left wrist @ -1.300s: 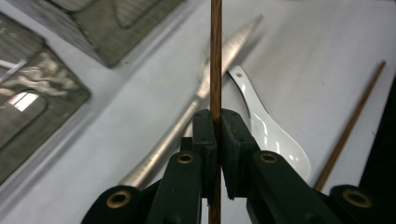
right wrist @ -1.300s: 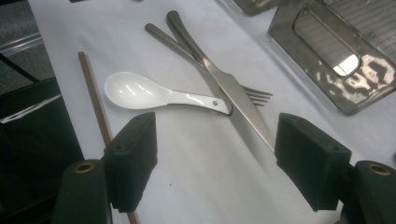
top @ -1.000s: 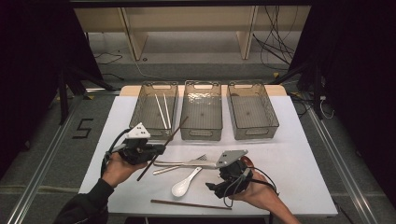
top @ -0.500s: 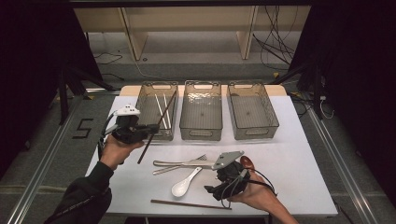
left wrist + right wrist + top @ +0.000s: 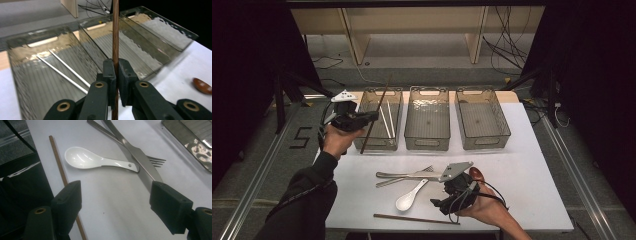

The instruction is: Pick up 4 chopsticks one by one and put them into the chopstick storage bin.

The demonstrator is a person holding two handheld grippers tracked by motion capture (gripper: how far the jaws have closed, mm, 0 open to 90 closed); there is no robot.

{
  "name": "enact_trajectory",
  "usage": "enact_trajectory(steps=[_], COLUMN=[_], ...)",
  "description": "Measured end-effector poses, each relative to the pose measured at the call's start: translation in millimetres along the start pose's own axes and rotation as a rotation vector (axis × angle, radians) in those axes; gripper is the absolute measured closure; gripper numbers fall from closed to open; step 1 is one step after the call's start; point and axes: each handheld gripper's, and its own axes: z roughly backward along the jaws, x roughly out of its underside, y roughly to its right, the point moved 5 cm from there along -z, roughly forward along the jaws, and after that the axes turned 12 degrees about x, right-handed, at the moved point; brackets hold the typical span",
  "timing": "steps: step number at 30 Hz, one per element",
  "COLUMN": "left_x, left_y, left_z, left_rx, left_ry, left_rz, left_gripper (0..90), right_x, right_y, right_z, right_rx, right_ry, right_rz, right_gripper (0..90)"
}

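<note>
- Near edge: one brown chopstick [image 5: 416,219]; right gripper [image 5: 115,202] empty, jaws wide apart.
- Mid-table: one white spoon [image 5: 411,196], one knife [image 5: 412,175], one fork [image 5: 404,179].
- Far: three bins; left gripper [image 5: 116,72] clamps one brown chopstick [image 5: 115,32] above left bin [image 5: 379,145] holding two silver chopsticks [image 5: 387,120].

both grippers: black jaws with brass-coloured rivets, grey three-cornered plate on top, black trailing cable. the person's left arm [image 5: 304,200] wears a dark sleeve.
</note>
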Motion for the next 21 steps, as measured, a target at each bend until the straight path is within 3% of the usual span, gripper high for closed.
enact_trajectory(steps=[2,4,10,21], left_x=[-5.2,-9.0,-15.9,-22.0], left_y=[-7.1,-13.0,-30.6,-53.1], left_z=[-2.4,-5.7,-17.0,-33.1], left_rx=[-0.007,-0.019,-0.057,-0.091], left_ry=[0.015,0.023,0.006,-0.011], left_rz=[0.018,0.028,0.02,0.001], left_gripper=[84.5,84.5,84.4,84.2], right_x=[0.4,-0.5,-0.7,-0.4], right_y=[0.4,-0.2,0.1,0.7], right_z=[-0.1,-0.4,-0.7,-1.0], right_rx=[-0.003,0.0,0.0,0.0], right_ry=[-0.002,0.001,0.004,0.006], right_rz=[0.015,-0.004,-0.004,0.006], right_gripper=[26.5,26.4,26.3,26.4])
